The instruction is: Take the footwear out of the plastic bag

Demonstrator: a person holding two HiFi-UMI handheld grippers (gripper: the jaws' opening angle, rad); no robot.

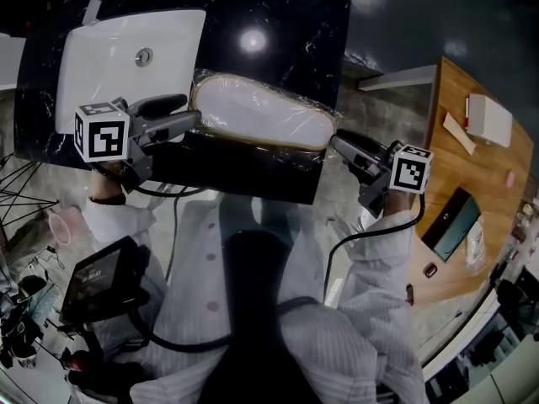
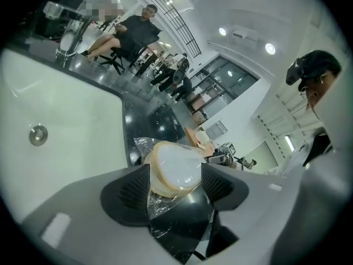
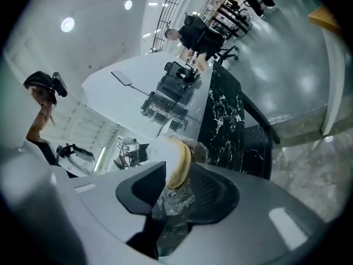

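A white shoe with a tan sole (image 1: 261, 114) lies on its side inside a clear plastic bag (image 1: 295, 108) on the black marble counter (image 1: 278, 23). My left gripper (image 1: 192, 110) is at the shoe's left end, my right gripper (image 1: 338, 141) at its right end. In the left gripper view the jaws stand wide apart around the shoe's rounded end (image 2: 174, 167), with crinkled bag film (image 2: 160, 203) lying between them. In the right gripper view the shoe's tip (image 3: 177, 162) and loose bag film (image 3: 174, 200) lie between the spread jaws. Neither pair of pads presses on the shoe.
A white sink (image 1: 126, 57) with a drain (image 1: 144, 56) is set into the counter to the left of the shoe. A wooden table (image 1: 472, 167) at the right carries a white box (image 1: 488, 118) and a dark flat device (image 1: 450, 223). Seated people show far off in both gripper views.
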